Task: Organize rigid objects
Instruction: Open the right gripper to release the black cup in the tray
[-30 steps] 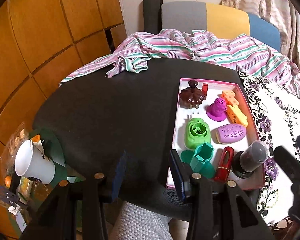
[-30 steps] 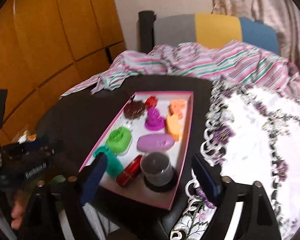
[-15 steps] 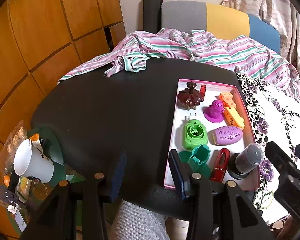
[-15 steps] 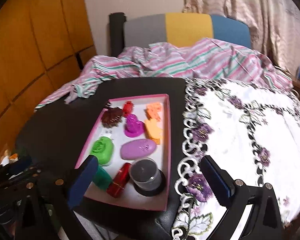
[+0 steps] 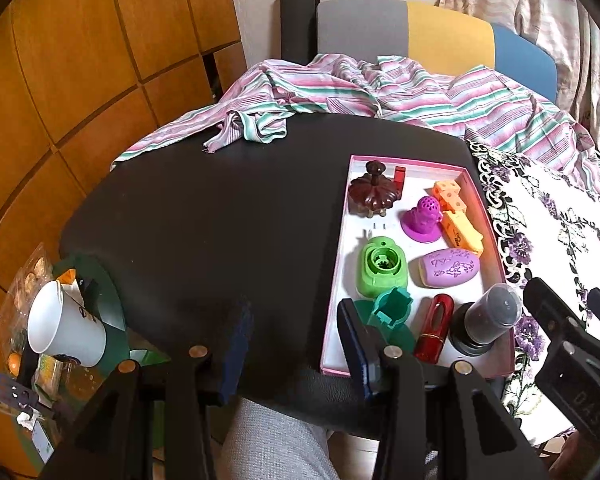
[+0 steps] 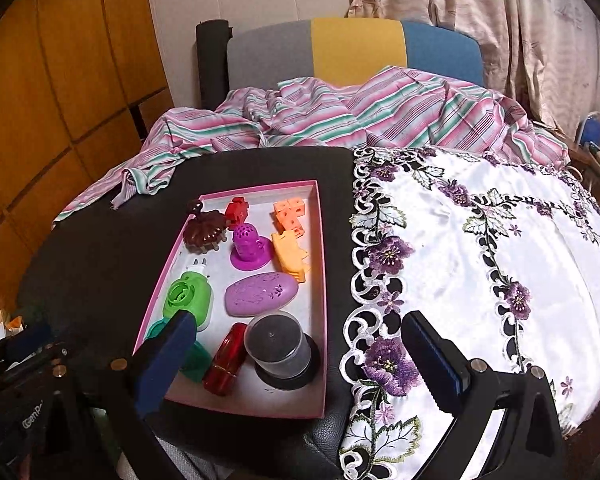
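Left wrist view: the left gripper (image 5: 292, 344), jaws apart and empty, hovers over the black round table (image 5: 204, 216); the shallow pink-rimmed white tray (image 5: 485, 216) of small plastic objects lies right of it.

Right wrist view: the right gripper (image 6: 300, 356), spread wide and empty, sits nearer, the clear-capped black cylindrical jar (image 6: 278, 346) just ahead between its fingers, the tray's long axis running away.

Glossy plastic toys (image 6: 261, 294); matt black tabletop (image 5: 220, 232).
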Tool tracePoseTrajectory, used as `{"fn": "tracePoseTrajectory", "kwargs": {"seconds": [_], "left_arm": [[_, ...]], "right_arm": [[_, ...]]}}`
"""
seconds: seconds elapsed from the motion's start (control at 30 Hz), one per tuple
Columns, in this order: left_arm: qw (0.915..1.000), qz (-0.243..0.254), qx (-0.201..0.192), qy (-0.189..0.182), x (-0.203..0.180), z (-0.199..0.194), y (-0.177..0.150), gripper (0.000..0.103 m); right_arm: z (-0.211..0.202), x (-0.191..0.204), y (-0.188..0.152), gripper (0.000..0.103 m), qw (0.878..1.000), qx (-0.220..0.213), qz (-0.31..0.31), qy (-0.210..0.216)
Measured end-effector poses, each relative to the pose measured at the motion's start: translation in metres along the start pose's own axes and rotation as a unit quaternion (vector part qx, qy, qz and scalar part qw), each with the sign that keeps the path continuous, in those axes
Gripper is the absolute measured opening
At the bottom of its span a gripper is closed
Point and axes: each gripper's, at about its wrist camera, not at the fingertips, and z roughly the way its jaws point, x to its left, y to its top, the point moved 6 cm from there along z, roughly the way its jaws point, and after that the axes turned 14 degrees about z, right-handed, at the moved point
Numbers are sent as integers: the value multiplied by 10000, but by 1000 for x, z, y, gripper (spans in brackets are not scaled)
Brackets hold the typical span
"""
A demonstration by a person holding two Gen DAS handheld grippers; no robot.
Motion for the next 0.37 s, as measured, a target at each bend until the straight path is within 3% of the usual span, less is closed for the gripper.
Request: {"fn": "tracePoseTrajectory", "kwargs": {"seconds": [0.23,0.37], "left_arm": [[9991,-194,171,-339,-5,6,0,43],[9992,-192,208,-293,-7,9,-2,43]], "right_arm": [[0,-3,2,103,10000,1,34,9],[2,-6,2,103,10000,38,77,24]]}}
